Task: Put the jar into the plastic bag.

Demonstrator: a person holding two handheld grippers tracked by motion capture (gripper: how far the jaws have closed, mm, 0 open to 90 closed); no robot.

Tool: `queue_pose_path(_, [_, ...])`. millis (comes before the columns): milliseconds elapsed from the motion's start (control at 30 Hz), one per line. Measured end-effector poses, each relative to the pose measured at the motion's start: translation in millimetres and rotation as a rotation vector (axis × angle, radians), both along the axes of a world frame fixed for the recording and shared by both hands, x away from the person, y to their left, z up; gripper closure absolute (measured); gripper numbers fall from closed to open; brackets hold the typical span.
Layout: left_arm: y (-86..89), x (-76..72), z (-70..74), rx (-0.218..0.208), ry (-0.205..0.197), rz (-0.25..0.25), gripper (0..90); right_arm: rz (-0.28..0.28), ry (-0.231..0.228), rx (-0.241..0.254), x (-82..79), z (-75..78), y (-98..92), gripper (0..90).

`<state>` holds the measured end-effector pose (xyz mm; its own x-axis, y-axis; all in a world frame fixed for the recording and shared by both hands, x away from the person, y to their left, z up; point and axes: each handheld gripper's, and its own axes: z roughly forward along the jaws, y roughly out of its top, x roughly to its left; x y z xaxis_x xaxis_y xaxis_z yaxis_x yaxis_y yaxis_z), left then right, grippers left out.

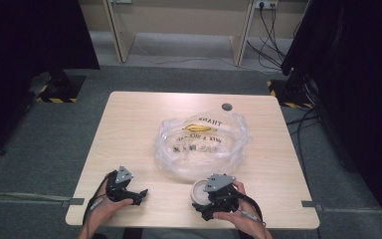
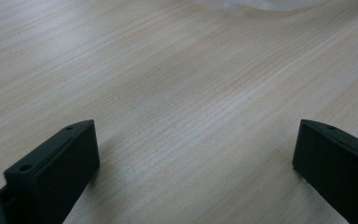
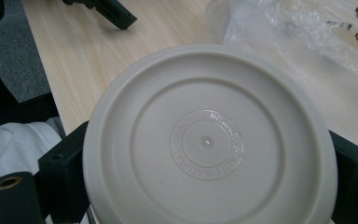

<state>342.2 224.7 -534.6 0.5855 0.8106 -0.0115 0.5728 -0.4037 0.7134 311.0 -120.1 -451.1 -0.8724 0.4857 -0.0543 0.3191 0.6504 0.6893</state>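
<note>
High view showing the wooden surface [image 1: 129,129], with the clear plastic bag [image 1: 201,142] spread open at the middle, probably for receiving something. Near the front edge, gripping the round cream container [image 3: 209,140] by both sides with the right tool [image 1: 214,199], seemingly for carrying. Resting open and empty, the left tool [image 1: 137,194].
</note>
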Motion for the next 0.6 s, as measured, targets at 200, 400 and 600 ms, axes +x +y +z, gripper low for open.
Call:
queue_pose_path(200, [0.0,0.0,0.0,0.000,0.000,0.000,0.0,0.022,0.005,0.016,5.0,9.2,3.3,10.2])
queue_pose_path(400, [0.0,0.0,-0.1,-0.001,-0.001,0.000,0.0,0.037,0.007,0.013,9.5,18.4,5.3,10.2])
queue_pose_path(600, [0.0,0.0,0.0,0.000,0.000,0.000,0.0,0.051,0.018,0.012,17.6,34.0,5.4,10.2])
